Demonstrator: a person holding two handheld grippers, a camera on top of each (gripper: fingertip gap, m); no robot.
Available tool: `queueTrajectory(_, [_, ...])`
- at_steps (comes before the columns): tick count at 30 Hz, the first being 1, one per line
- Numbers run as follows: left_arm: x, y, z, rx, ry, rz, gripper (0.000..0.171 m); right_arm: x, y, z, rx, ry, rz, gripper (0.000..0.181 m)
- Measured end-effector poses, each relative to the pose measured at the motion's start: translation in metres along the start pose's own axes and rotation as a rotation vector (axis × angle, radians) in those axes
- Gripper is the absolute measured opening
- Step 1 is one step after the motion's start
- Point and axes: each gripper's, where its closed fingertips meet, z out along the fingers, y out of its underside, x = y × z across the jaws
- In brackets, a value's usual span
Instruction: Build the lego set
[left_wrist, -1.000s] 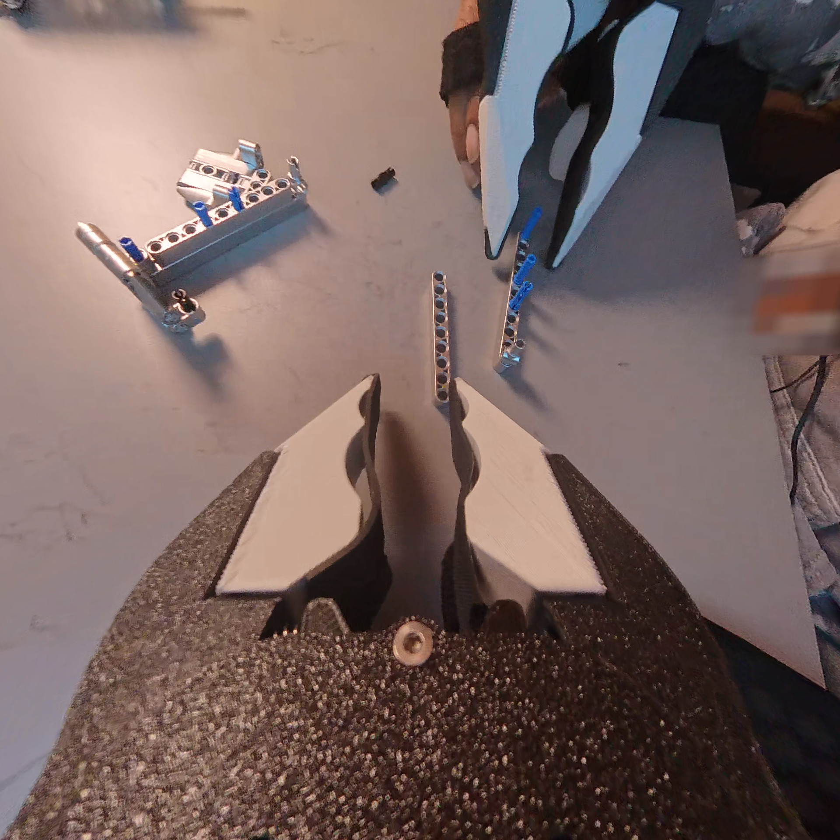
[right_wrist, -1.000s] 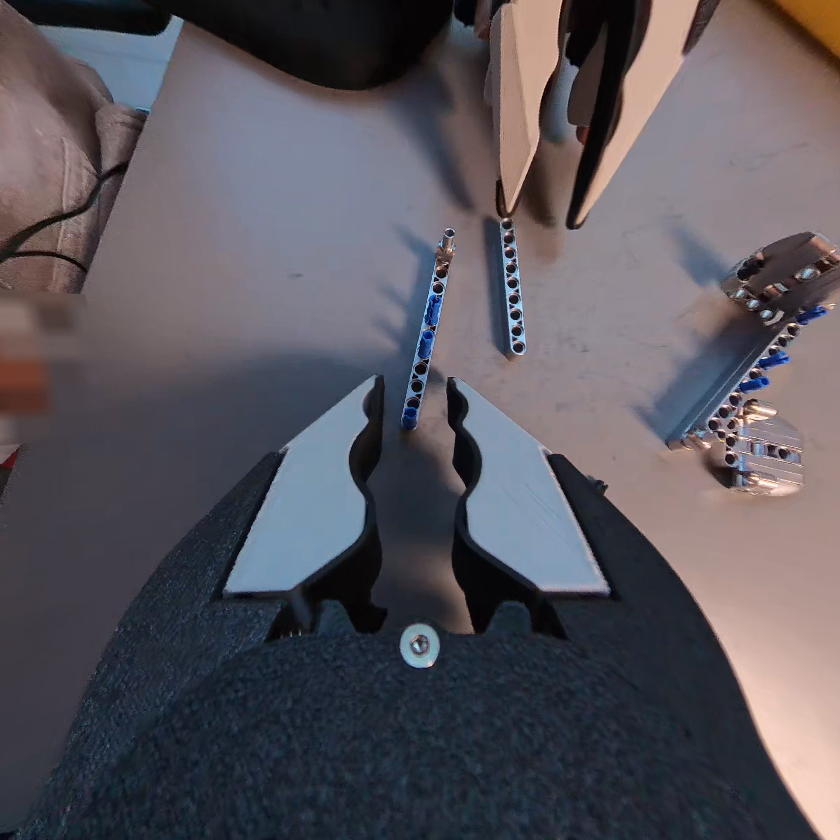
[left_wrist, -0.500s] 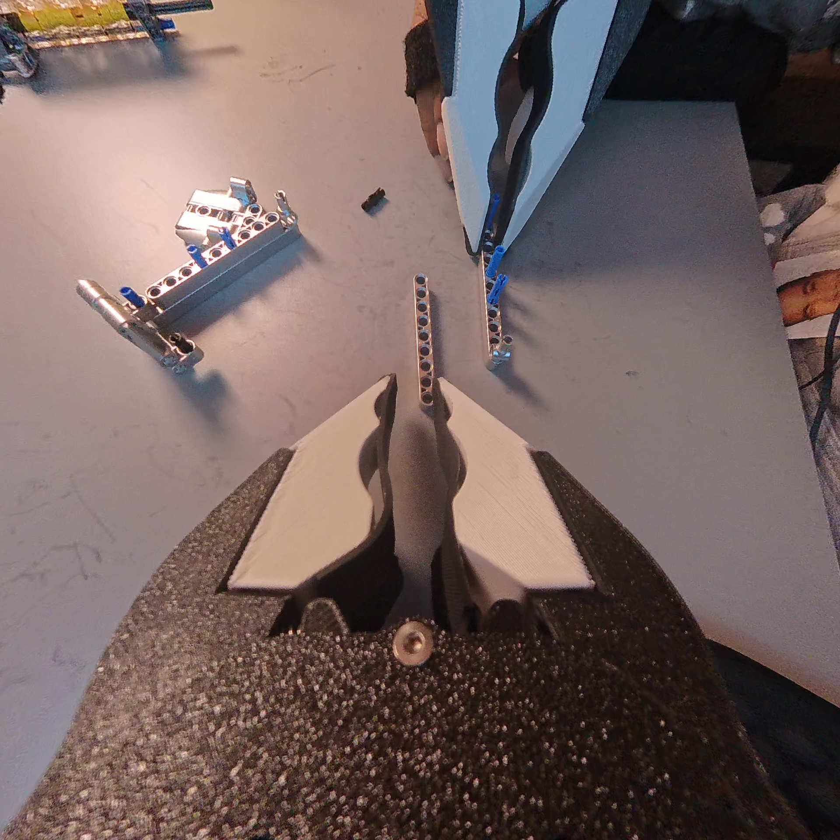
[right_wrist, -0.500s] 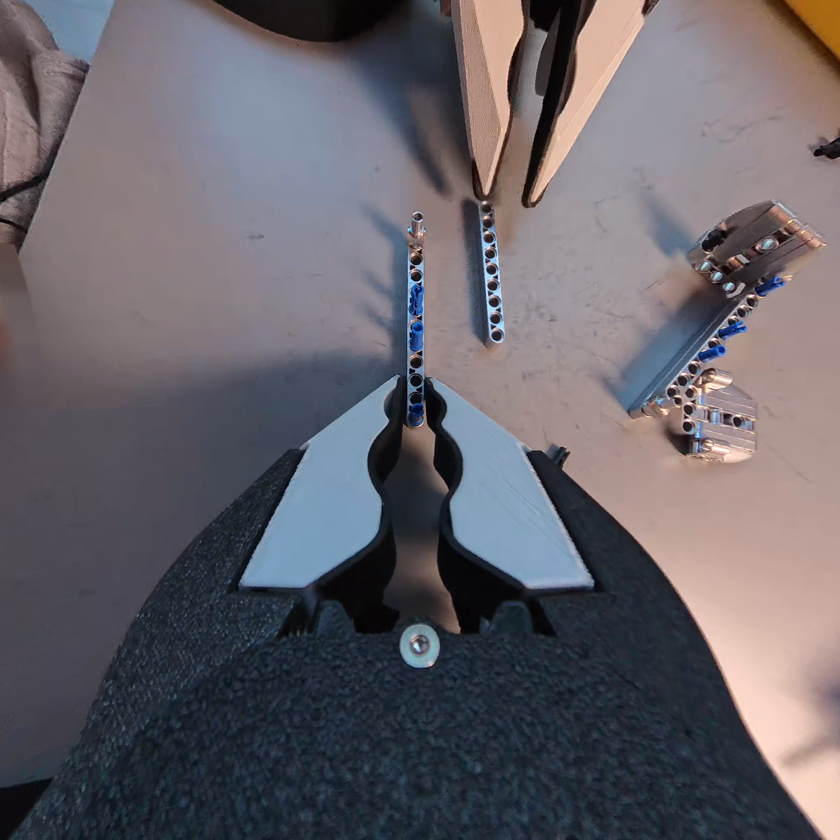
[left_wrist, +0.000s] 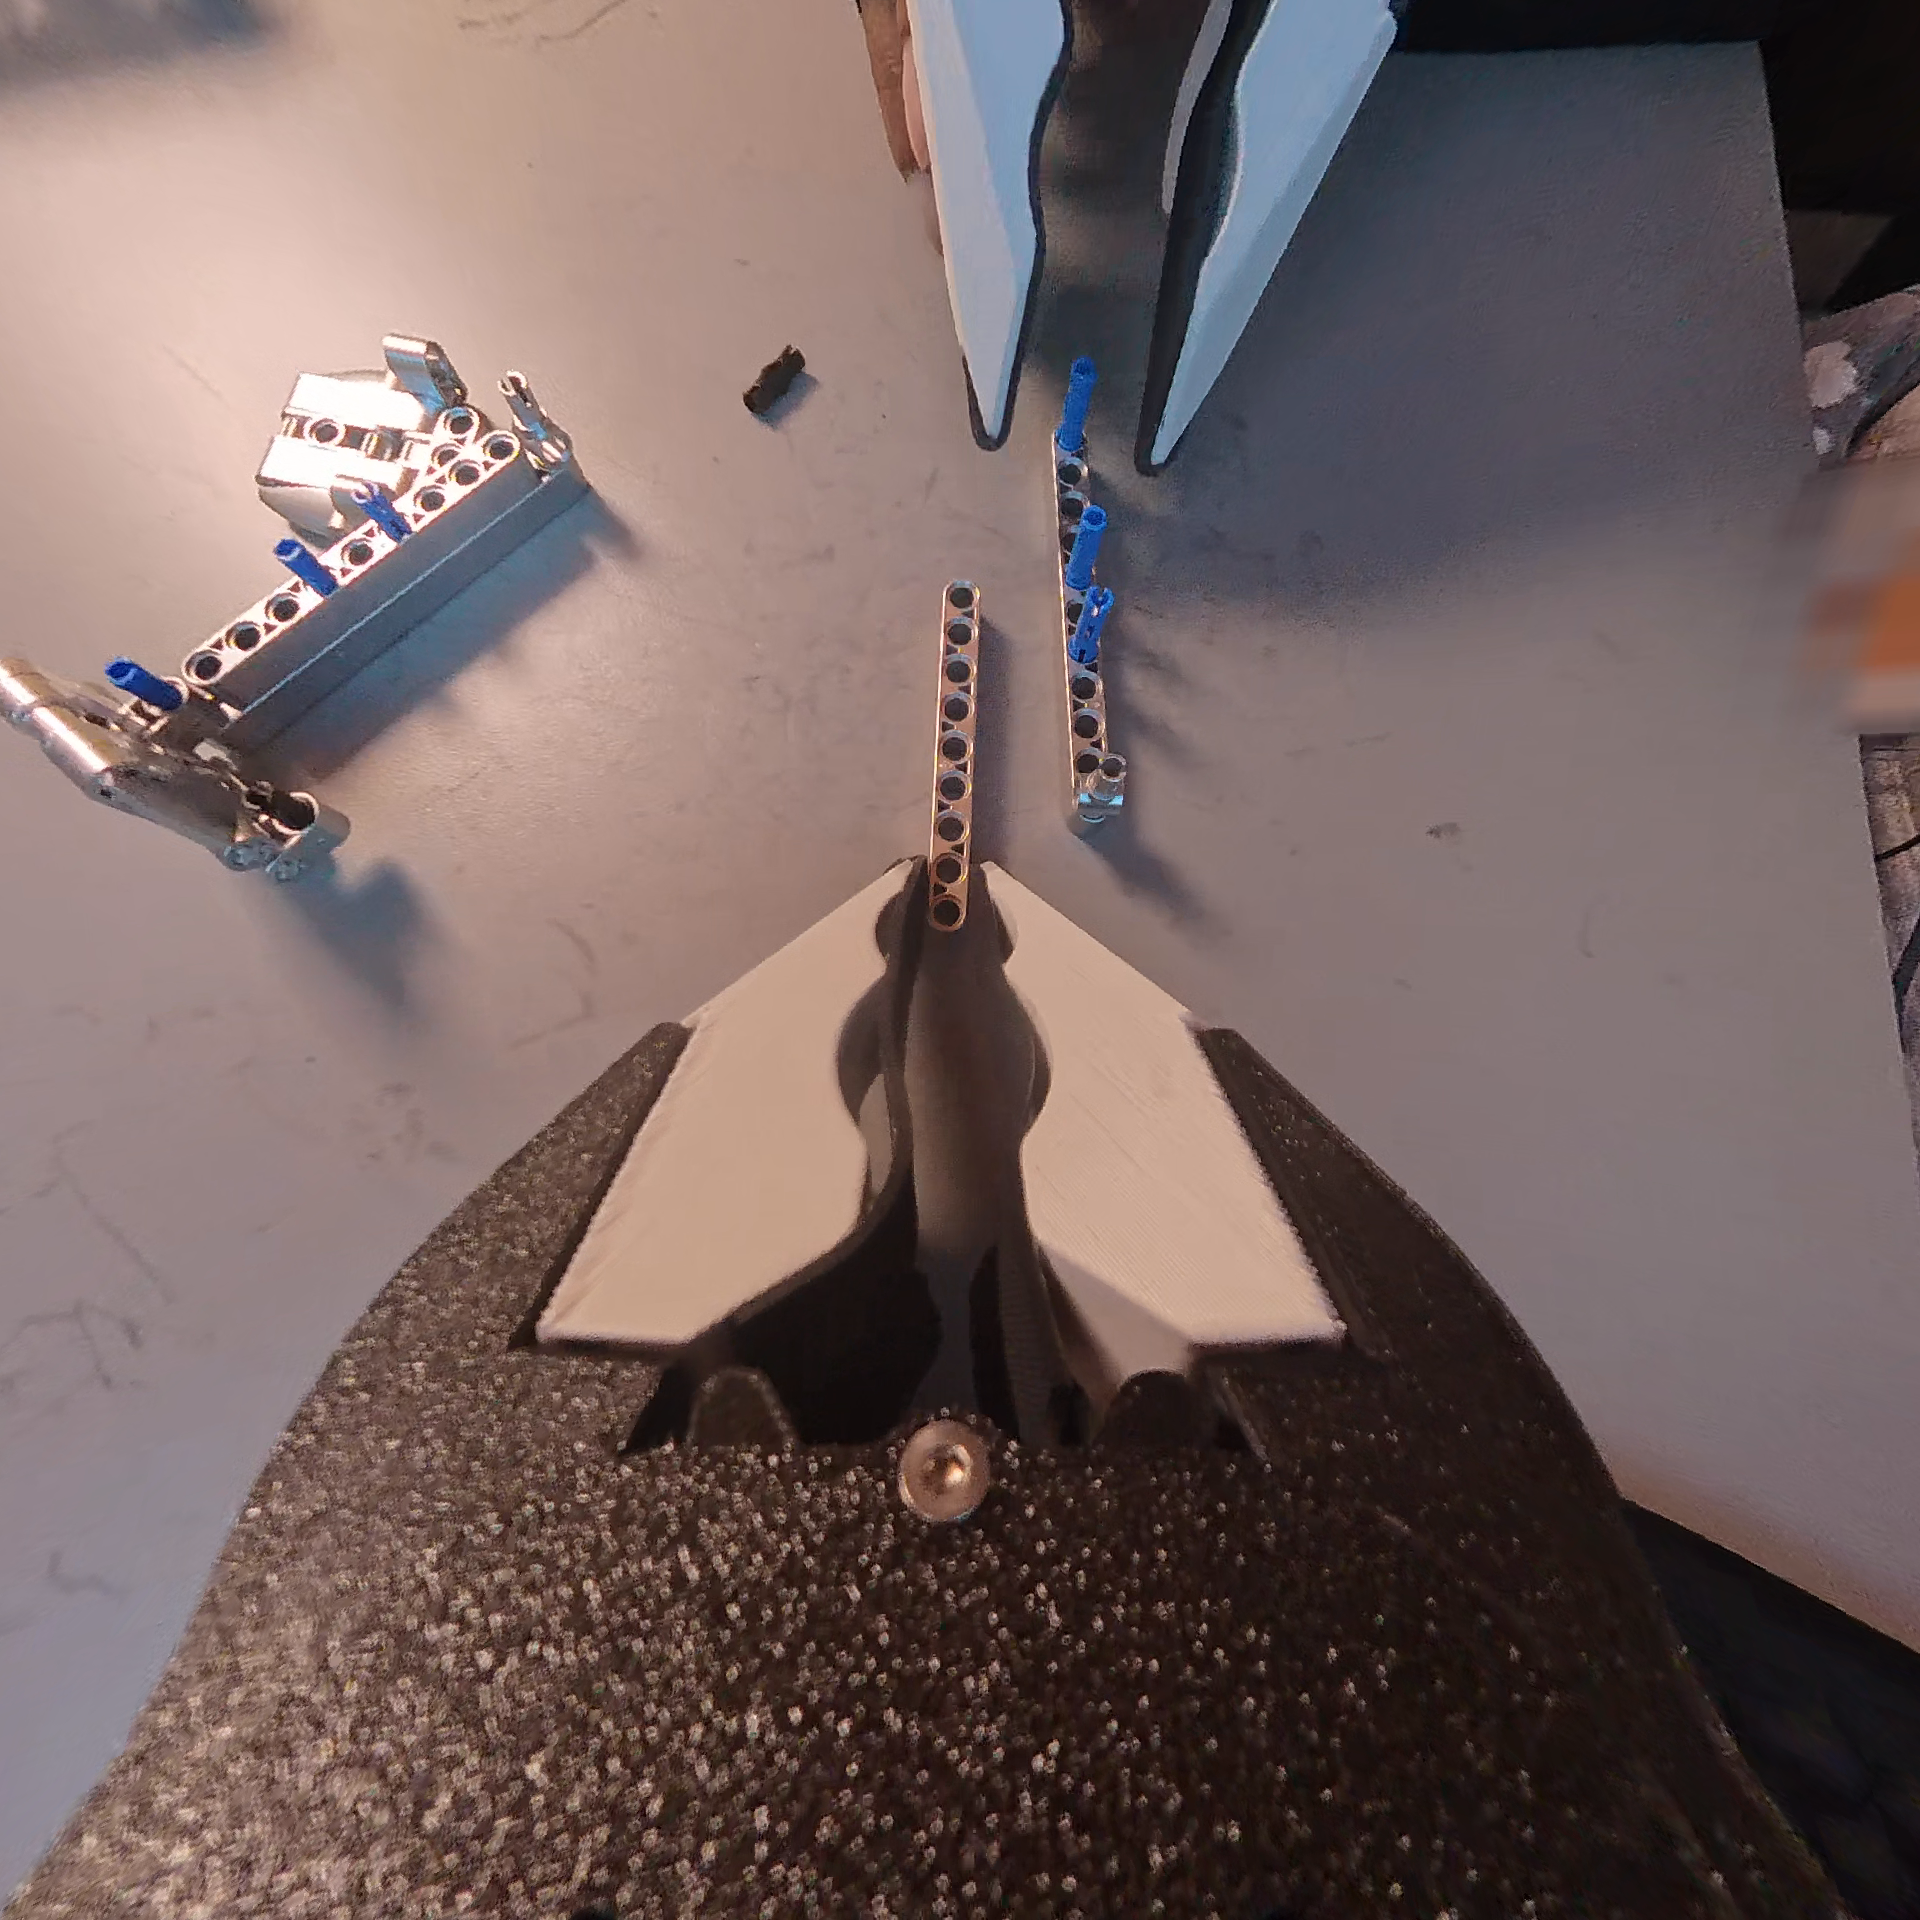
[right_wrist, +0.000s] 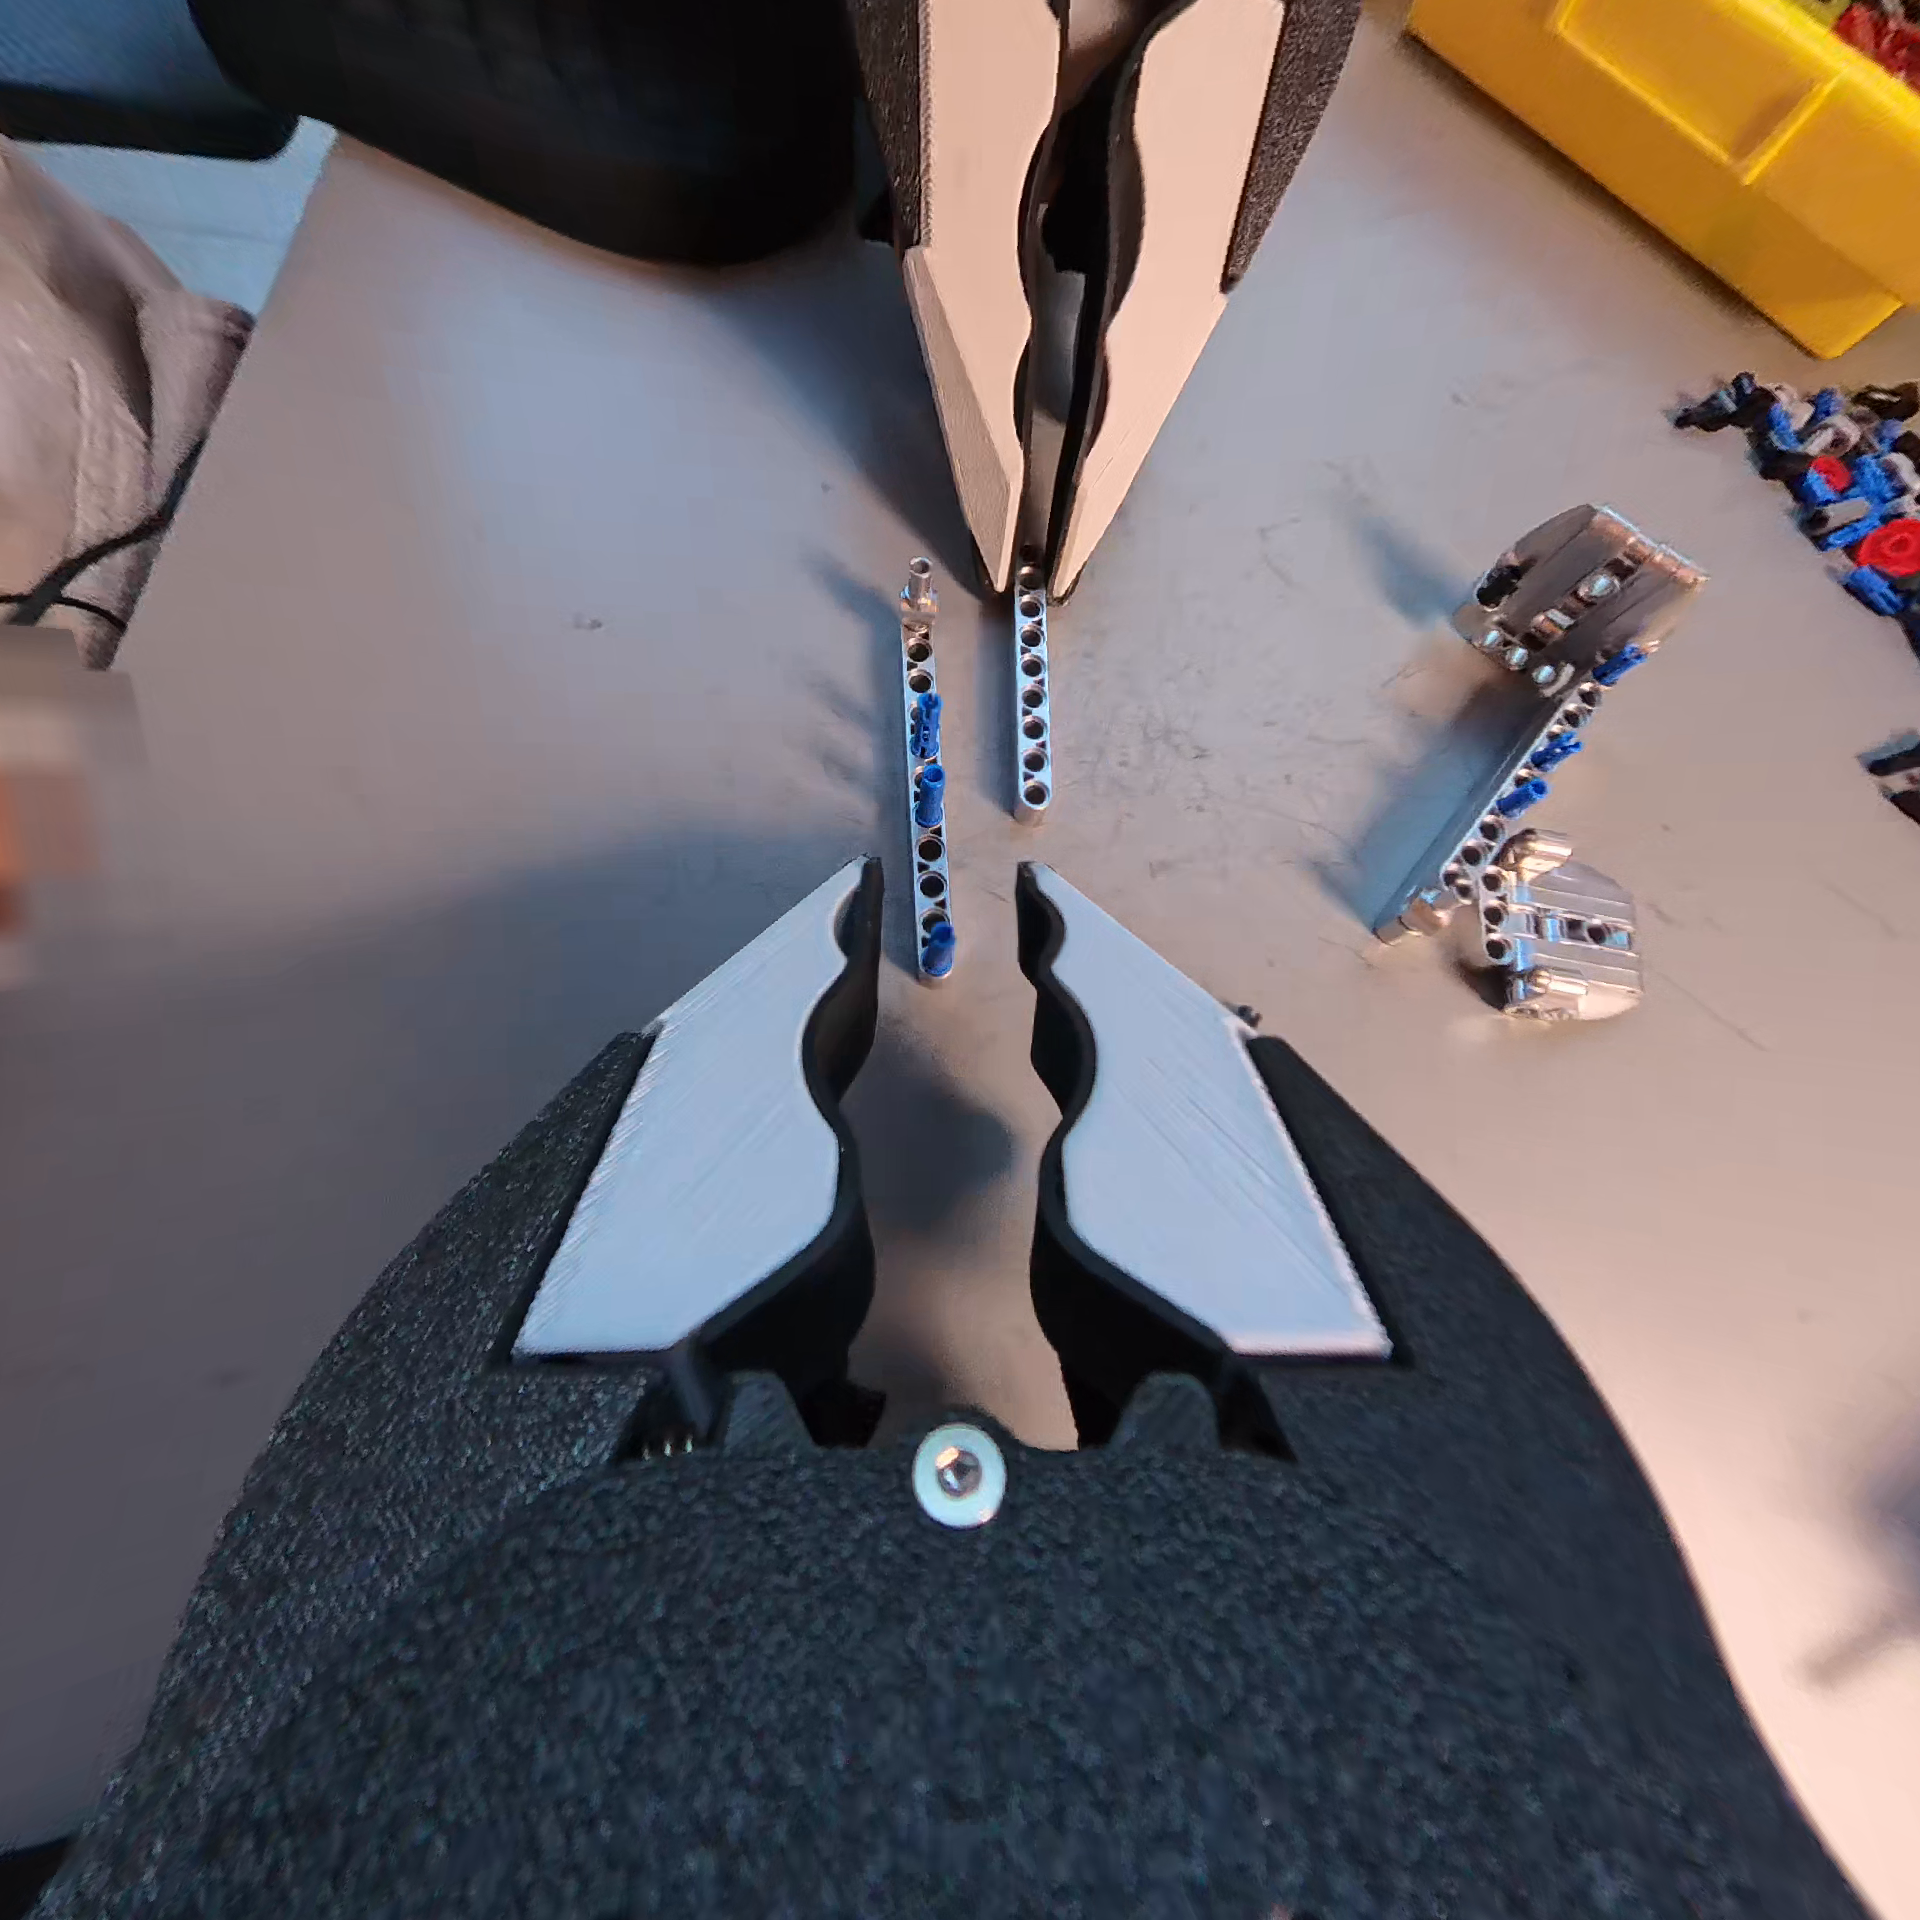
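A plain grey beam with holes lies flat on the grey table. My left gripper is shut on its near end. Beside it lies a second grey beam with three blue pins and a grey stud at one end. My right gripper is open, and the end of the pin beam lies between its fingertips without touching them. The right wrist view shows the left gripper pinching the plain beam. The left wrist view shows the right gripper open over the pin beam's far end.
A larger grey assembly with blue pins lies to the left, also in the right wrist view. A small black pin lies loose. A yellow bin and a pile of small parts sit at the far side. The table's edge runs close on the right. The grippers' ends are close to 9 centimetres from one another.
My left gripper has closed from open onto the plain beam's end. My right gripper, pinched on the pin beam half a second ago, has opened again.
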Motion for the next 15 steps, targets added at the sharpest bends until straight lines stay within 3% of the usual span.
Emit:
queueTrajectory(5, [-0.003, -0.001, 0.000, 0.001, -0.018, -0.002, 0.005, -0.007, 0.019, -0.003, -0.079, -0.046, 0.024, 0.020])
queueTrajectory(9, [-0.010, -0.012, -0.006, 0.076, -0.049, -0.020, 0.005, -0.004, 0.014, 0.006, -0.091, 0.004, -0.013, 0.007])
queueTrajectory(12, [-0.016, -0.027, -0.016, 0.174, -0.073, -0.036, 0.005, -0.001, 0.010, 0.011, -0.103, 0.044, -0.046, 0.009])
queueTrajectory(15, [-0.015, -0.040, -0.024, 0.254, -0.067, -0.046, 0.005, 0.003, 0.004, 0.005, -0.049, 0.058, -0.016, 0.025])
